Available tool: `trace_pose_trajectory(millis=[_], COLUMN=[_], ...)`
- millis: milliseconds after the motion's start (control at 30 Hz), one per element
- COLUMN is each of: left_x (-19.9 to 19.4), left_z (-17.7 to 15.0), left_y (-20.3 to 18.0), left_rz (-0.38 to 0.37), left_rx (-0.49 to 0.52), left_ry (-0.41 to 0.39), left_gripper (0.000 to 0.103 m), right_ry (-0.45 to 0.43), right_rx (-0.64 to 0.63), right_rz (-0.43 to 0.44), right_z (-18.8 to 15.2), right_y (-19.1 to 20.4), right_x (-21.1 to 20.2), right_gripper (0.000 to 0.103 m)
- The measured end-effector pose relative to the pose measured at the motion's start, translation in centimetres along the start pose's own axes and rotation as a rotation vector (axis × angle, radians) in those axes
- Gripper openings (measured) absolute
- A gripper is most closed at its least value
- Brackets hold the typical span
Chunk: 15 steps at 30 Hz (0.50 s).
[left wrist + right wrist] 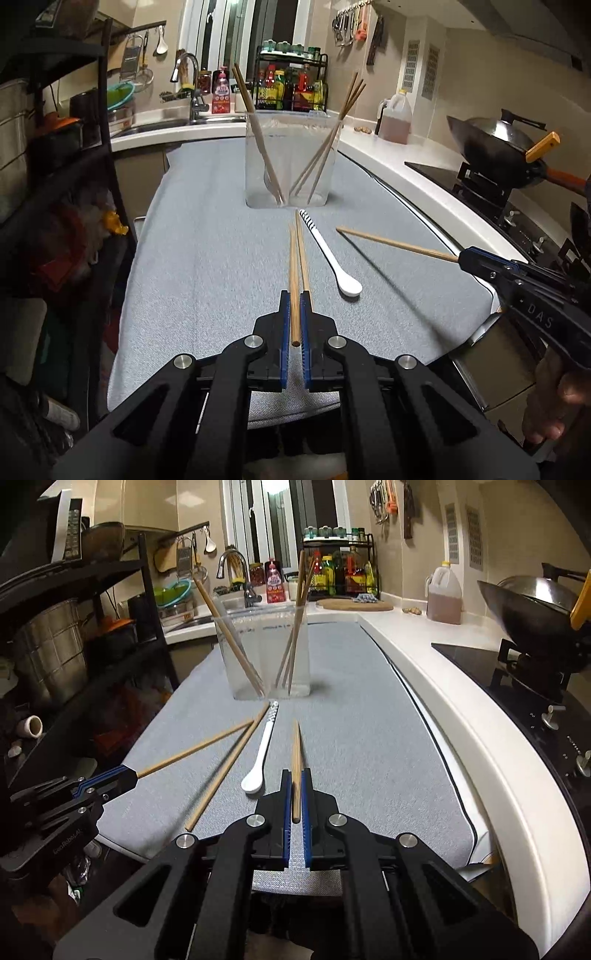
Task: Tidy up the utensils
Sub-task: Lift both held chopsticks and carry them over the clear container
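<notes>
My left gripper [294, 297] is shut on a wooden chopstick [294, 273] and holds it above the grey cloth; it also shows in the right wrist view [129, 774]. My right gripper [295, 775] is shut on another chopstick [296, 746]; it shows in the left wrist view [460, 255] with its chopstick [395, 243]. A loose chopstick [229, 764] and a white spoon [262, 753] with a striped handle lie on the cloth. A clear two-part holder [290, 158] at the far end holds several chopsticks and a spoon.
The grey cloth [207, 258] covers a narrow table. A white counter [480, 716] with a stove and wok [535, 609] runs along the right. A black shelf rack [66, 184] stands at the left. A sink and a bottle rack are behind.
</notes>
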<state>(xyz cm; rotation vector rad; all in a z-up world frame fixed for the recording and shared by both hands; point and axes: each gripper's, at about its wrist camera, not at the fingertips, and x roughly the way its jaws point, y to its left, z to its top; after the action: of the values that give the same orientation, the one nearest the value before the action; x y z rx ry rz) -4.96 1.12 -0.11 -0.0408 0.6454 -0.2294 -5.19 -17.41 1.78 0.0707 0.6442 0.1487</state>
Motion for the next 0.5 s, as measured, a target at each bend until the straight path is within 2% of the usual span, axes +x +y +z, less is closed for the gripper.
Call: trace_pose_trajectory(millis=[500], left_x=[-2.2], left_z=[5.0], left_y=[1.6], left_rz=[-0.005], left_rx=[-0.004], left_ry=[-0.106], left_gripper=[0.005], right_ry=[-0.102], right_rx=[-0.008], right_rz=[0.004], right_z=[4.6], right_y=[-0.4], right_x=[-2.6], right_gripper=[0.005])
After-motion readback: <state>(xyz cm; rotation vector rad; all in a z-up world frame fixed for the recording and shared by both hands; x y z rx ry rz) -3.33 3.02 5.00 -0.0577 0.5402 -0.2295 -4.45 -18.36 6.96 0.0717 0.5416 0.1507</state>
